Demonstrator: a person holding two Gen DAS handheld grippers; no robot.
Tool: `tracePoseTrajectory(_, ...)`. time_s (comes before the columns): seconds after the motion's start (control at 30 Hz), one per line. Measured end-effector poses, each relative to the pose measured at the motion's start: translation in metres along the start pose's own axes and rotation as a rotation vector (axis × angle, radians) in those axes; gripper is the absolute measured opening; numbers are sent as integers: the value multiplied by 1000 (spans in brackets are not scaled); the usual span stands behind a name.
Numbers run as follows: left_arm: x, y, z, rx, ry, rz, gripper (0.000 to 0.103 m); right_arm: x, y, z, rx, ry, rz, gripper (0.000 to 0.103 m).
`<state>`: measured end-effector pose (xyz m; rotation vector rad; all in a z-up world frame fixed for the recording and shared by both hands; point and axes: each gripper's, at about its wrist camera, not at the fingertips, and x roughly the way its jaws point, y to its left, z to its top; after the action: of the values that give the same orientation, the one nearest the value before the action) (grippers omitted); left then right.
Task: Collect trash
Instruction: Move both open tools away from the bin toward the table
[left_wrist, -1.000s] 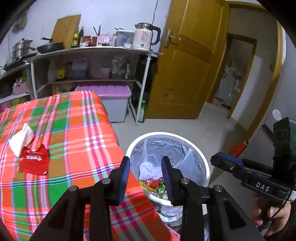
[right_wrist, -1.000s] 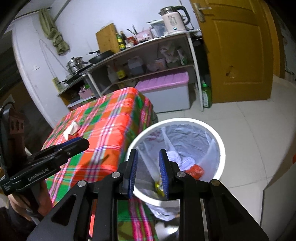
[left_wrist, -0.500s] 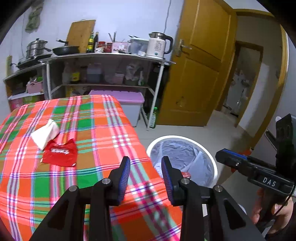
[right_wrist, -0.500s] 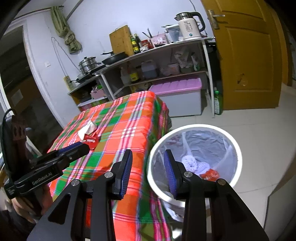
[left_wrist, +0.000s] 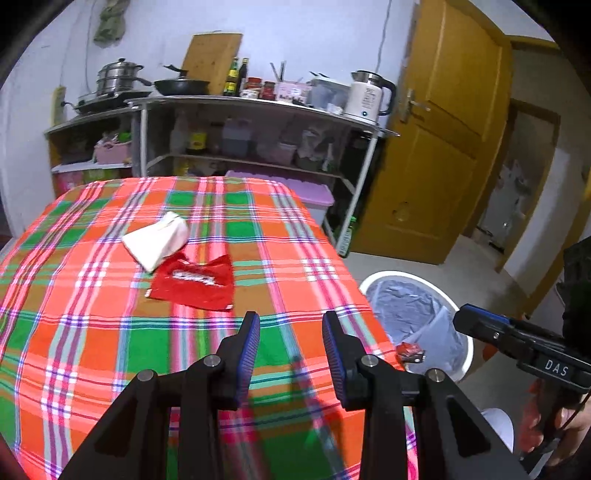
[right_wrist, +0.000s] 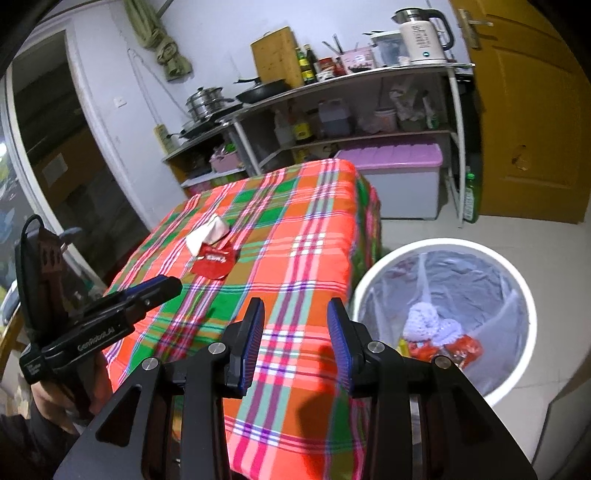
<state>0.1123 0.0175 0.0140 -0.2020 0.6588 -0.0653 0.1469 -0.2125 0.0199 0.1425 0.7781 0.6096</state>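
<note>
Left jaws: the left gripper (left_wrist: 290, 347) hangs over the near part of the table with its blue-padded fingers (left_wrist: 248, 350) spread apart and nothing between them.
Right jaws: the right gripper (right_wrist: 295, 341) also has its fingers parted and empty, held above the table's near corner, beside the bin.
Red wrapper: a flattened red wrapper (left_wrist: 195, 281) with white lettering lies on the plaid tablecloth (left_wrist: 92, 332), ahead of the left gripper and slightly to its left; the right wrist view shows it (right_wrist: 215, 263) farther up the cloth.
White tissue: a crumpled white tissue (left_wrist: 157, 240) sits just behind the wrapper, touching or overlapping its far edge.
Trash bin: a white round bin (right_wrist: 517, 280) lined with a clear bag stands on the floor just off the table's right side; inside are a pale crumpled wad (right_wrist: 430, 325) and some red scraps (right_wrist: 467, 349).
Surroundings: a metal shelf rack (left_wrist: 258, 107) with pans, bottles and a white kettle (left_wrist: 369, 96) stands behind the table, next to a yellow-brown door (left_wrist: 443, 147).
</note>
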Motion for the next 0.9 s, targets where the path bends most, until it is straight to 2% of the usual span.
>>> tracePoseTrajectory(0.2,-4,24,-2,-40,-8,34,39,19,13,7,-31,27,26,37)
tracePoseTrajectory(0.53,-7,59,0,-83,-21,81,40,58,40,20,-98,68,76,37)
tracePoseTrajectory(0.9,-6,93,7,-116,-34,119,43,119,73,42,-210,130,107,37)
